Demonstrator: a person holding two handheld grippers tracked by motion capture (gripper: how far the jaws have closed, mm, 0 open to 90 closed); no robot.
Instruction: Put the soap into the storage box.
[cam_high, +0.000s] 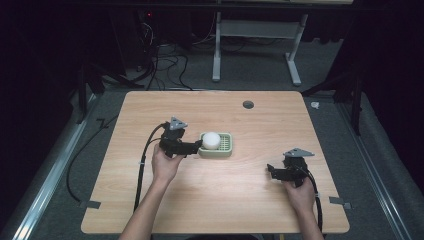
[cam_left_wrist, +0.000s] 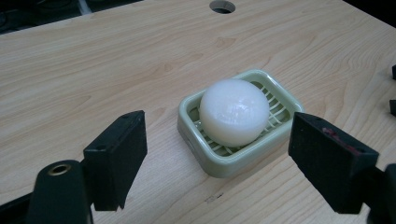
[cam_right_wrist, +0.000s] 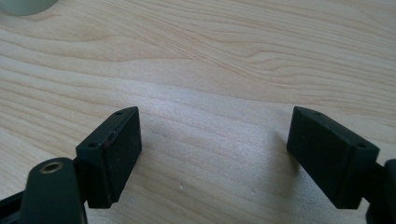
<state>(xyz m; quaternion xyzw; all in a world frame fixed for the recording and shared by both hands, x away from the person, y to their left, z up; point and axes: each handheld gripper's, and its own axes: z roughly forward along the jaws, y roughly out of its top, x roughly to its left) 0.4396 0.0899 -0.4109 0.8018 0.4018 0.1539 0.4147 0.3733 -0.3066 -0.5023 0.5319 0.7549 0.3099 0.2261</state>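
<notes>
soap, a smooth white rounded bar (cam_left_wrist: 234, 112), lay in a pale green rectangular plastic soap dish (cam_left_wrist: 212, 164) with a slatted floor, a little left of the middle of the light wooden table (cam_high: 250, 195). in the high view the dish (cam_high: 229, 150) ran with its long axis left to right across the table, and the soap (cam_high: 210, 140) sat toward its left end, leaving the slats bare on the right. in the left gripper view the dish lay on a diagonal, its near corner toward the camera and its long axis running up to the right; the soap looked close to round, so no clear pointing end could be told. no brand, label or writing could be read on the soap or the dish.

going left to right: the black left gripper (cam_high: 196, 146), held in the left hand (cam_high: 165, 165), pointed right at the dish's left short end, just beside it. its jaws stood wide apart and empty in the left gripper view (cam_left_wrist: 217, 163), with the dish's near end between and just beyond them; contact could not be told. well apart to the right, the black right gripper (cam_high: 270, 171), held in the right hand (cam_high: 299, 192), hung near the table's right edge, pointing left. its jaws were also wide open (cam_right_wrist: 215, 156) over bare wood, gripping nothing.

a round dark hole (cam_high: 248, 104) sat in the table's far side.
</notes>
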